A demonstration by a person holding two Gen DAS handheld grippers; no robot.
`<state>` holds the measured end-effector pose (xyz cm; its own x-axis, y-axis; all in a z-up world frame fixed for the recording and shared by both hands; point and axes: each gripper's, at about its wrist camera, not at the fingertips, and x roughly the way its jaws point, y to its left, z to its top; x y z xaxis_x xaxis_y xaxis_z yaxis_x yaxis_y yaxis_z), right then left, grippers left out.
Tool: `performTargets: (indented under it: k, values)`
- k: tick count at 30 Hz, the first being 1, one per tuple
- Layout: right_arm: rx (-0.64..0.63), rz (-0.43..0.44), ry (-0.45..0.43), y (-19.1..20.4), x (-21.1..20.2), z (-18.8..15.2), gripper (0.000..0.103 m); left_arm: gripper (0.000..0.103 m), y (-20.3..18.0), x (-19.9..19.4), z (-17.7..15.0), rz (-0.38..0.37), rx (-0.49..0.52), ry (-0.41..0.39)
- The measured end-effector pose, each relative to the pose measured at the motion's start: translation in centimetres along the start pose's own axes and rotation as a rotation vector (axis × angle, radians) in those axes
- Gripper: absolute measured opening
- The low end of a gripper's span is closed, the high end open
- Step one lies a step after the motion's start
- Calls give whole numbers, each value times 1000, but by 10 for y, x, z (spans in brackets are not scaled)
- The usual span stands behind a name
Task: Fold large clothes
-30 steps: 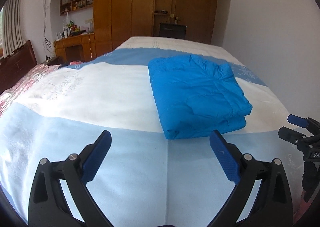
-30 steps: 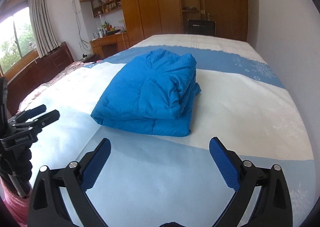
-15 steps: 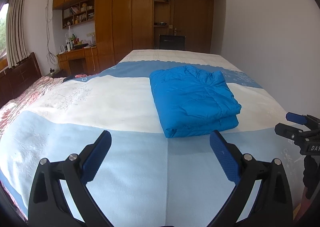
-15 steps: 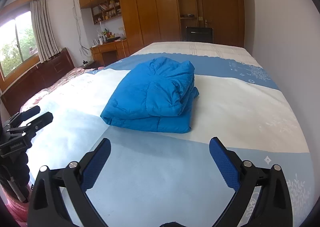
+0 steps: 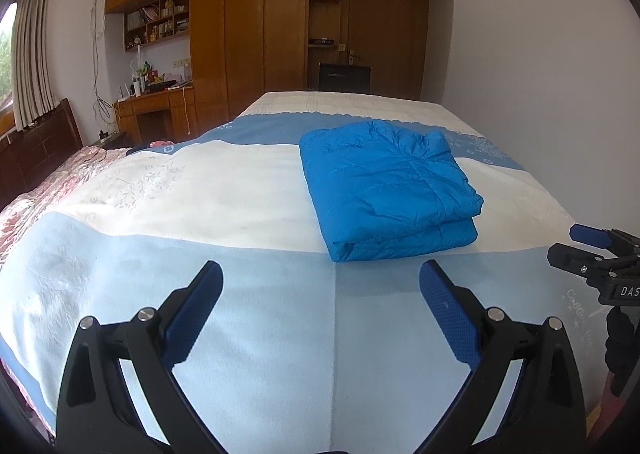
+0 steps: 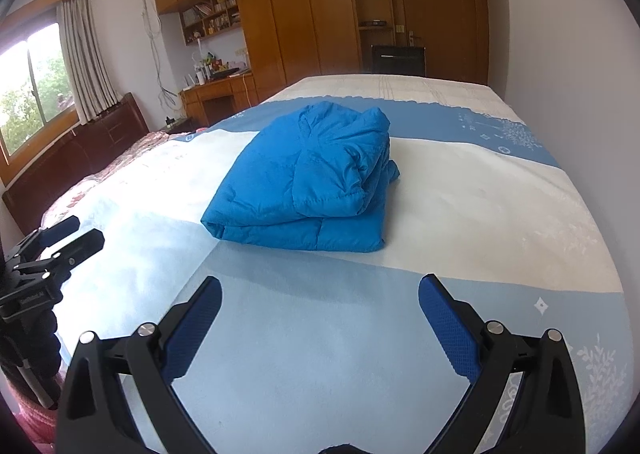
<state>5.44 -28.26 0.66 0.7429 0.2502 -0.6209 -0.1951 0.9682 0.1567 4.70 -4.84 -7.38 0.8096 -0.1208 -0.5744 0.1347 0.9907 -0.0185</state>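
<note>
Seen from the left wrist view: one folded blue jacket [image 5: 386, 186] lying flat on the bed [image 5: 200, 214], on the white band of the cover and right of centre, with its folded edge toward the camera and two stacked layers showing at the near right corner. Seen only from the right wrist view: the jacket [image 6: 308, 182] from its other side, bulkier there, with a puffed roll of fabric on top toward the right and a window [image 6: 28, 94] with a curtain at far left (just a sliver of that in the other view). One jacket, one bed, two grippers, two blue-padded fingers on each. Left gripper [image 5: 320, 286] spread wide, nothing between its fingers [image 5: 192, 314], held low above the pale blue band at the near end of the bed, short of the jacket and not touching it. Right gripper [image 6: 320, 298] likewise spread wide and empty, level and pointing across the bed at the jacket, well short of its near edge. Each gripper caught in the other's camera: the right one [image 5: 596, 254] at the right edge of the left view, the left one [image 6: 60, 242] at the left edge of the right view, both beside the bed's near corners. Wooden wardrobes [image 5: 248, 22] and a desk [image 5: 160, 110] beyond the bed.
</note>
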Motion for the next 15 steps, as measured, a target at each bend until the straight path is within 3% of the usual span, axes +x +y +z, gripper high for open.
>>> performTargets:
  k: [15]
  values:
    - [-11, 1, 5, 2, 2, -1, 99, 98, 3, 4, -1, -5, 10, 19]
